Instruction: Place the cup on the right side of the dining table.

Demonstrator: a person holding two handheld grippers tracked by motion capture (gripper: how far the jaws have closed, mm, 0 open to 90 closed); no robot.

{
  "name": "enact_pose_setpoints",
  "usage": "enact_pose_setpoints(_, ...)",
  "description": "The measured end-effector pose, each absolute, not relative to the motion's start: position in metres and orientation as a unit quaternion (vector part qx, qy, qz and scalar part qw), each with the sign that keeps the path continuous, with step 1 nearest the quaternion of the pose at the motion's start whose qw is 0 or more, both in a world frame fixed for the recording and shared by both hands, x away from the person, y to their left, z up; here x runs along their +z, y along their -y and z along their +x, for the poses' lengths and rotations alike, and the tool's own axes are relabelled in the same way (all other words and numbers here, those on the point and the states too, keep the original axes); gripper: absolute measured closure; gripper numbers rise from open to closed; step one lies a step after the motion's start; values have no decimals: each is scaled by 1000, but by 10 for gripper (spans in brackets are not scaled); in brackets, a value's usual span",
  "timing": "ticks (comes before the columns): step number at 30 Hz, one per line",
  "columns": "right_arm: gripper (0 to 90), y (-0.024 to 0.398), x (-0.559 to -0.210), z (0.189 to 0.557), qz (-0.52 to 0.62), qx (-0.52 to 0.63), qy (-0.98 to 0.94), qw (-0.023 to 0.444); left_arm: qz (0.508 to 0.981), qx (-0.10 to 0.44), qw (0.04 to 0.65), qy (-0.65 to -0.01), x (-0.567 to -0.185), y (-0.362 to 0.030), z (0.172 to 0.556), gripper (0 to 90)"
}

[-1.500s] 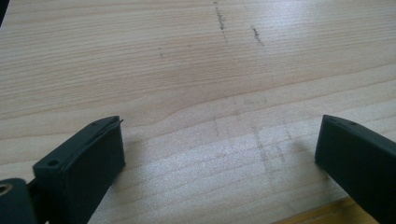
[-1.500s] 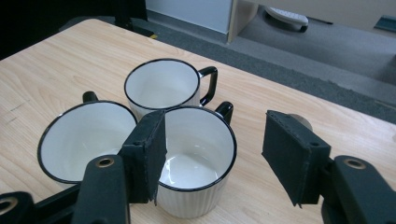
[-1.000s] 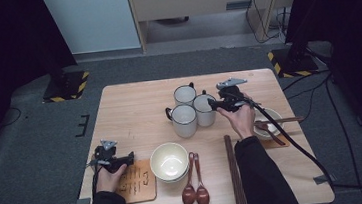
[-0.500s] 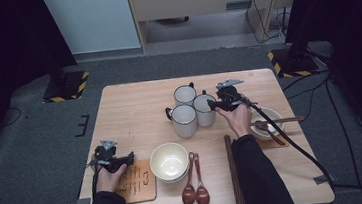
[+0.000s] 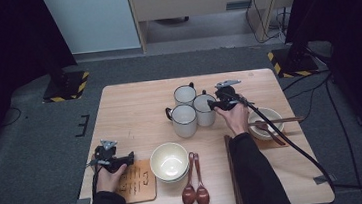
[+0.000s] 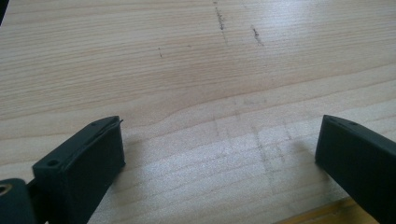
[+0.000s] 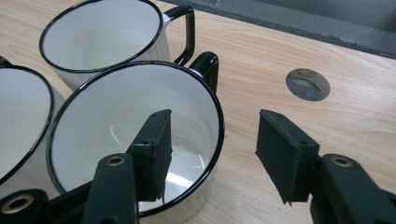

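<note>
Three white enamel mugs with black rims stand together at the table's middle. My right gripper (image 5: 214, 105) (image 7: 214, 121) is at the right-hand mug (image 5: 204, 111) (image 7: 107, 112), near its handle. One jaw hangs inside the cup and the other outside, with the mug's wall between them. The jaws have just been closing, but a gap still shows to the outer pad. The back mug (image 7: 107, 32) and the front mug (image 5: 184, 120) stand untouched. My left gripper (image 5: 126, 159) (image 6: 220, 123) rests open over bare wood at the front left, holding nothing.
A cream bowl (image 5: 169, 161), two brown spoons (image 5: 194, 183) and dark chopsticks (image 5: 233, 170) lie along the front. A wooden board (image 5: 135, 182) sits by my left hand. At the right, a small bowl (image 5: 266, 124) has chopsticks across it. A cable hole (image 7: 307, 84) is in the tabletop.
My right gripper has come down a little and toward the mugs, onto the right-hand mug's rim. The left hand has kept still.
</note>
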State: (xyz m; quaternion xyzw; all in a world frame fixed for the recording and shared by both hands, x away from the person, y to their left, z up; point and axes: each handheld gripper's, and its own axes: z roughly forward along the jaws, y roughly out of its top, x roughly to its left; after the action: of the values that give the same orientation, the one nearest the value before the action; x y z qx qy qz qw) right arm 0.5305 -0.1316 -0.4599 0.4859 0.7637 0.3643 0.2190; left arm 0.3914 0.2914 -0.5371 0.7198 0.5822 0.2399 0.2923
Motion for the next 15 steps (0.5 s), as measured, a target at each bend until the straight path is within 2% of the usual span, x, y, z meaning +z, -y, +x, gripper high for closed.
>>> enact_pose_setpoints(15, 531, 130, -467, 540, 492, 350, -773, 195, 720, 240, 292, -582, -537, -291, 391, 2)
